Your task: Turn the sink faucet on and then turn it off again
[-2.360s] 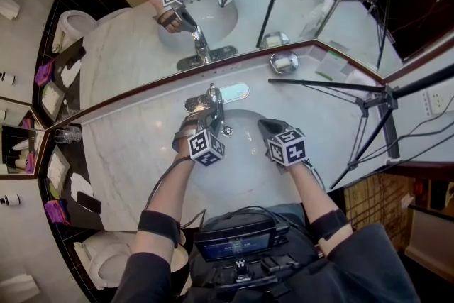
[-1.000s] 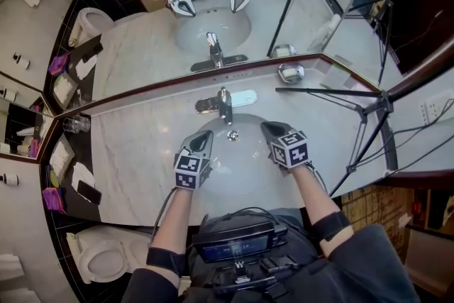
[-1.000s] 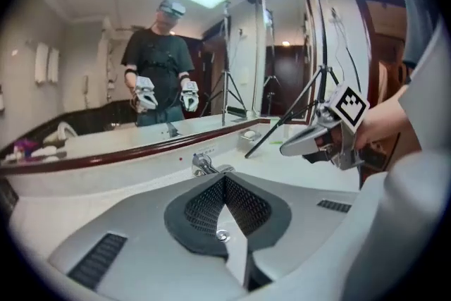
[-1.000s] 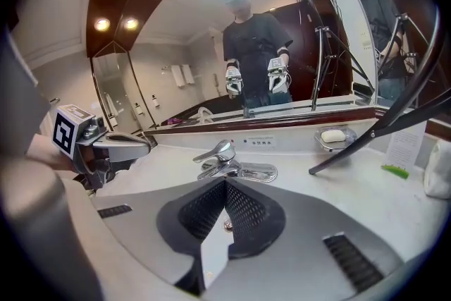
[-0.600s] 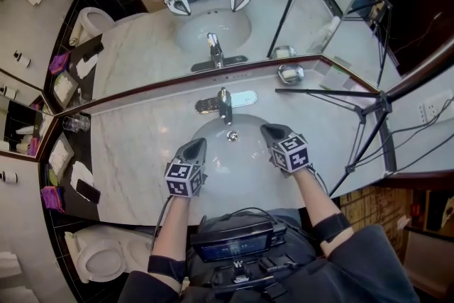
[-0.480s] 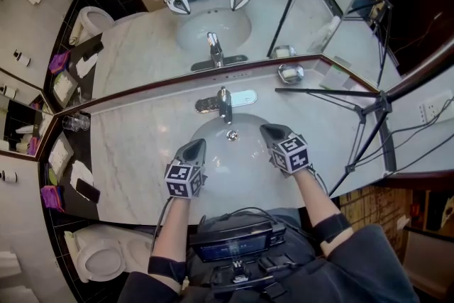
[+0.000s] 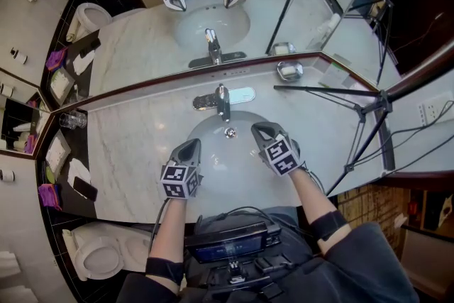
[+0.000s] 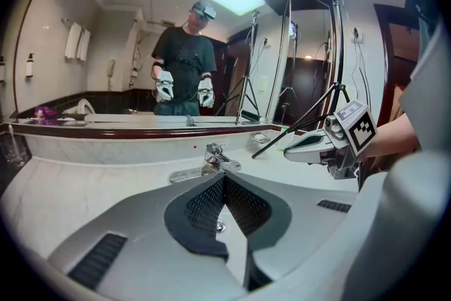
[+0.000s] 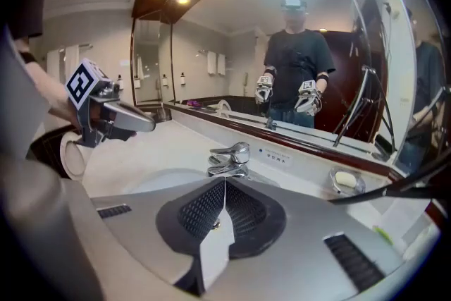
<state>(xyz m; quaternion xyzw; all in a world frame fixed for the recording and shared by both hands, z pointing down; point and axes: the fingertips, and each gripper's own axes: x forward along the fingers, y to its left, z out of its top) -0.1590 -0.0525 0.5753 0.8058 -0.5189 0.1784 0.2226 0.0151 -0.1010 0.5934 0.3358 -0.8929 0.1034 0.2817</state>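
Both forearms reach forward over the sink basin [image 7: 213, 184], grippers pitched downward, marker cubes facing up.

Left gripper [image 7: 193, 142]: fingers clenched tip to tip, nothing between them.

Right gripper [image 7: 255, 128]: fingers likewise pressed together, gripping nothing.

Faucet [image 7: 222, 101] stands on the marble desk [image 7: 135, 142] at the basin's far rim, ahead of both finger pairs, between their lines, apart from each.

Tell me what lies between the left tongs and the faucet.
Only the bare white sink basin and its drain separate the shut left tongs from the faucet. The head view shows this, and the left gripper view agrees.
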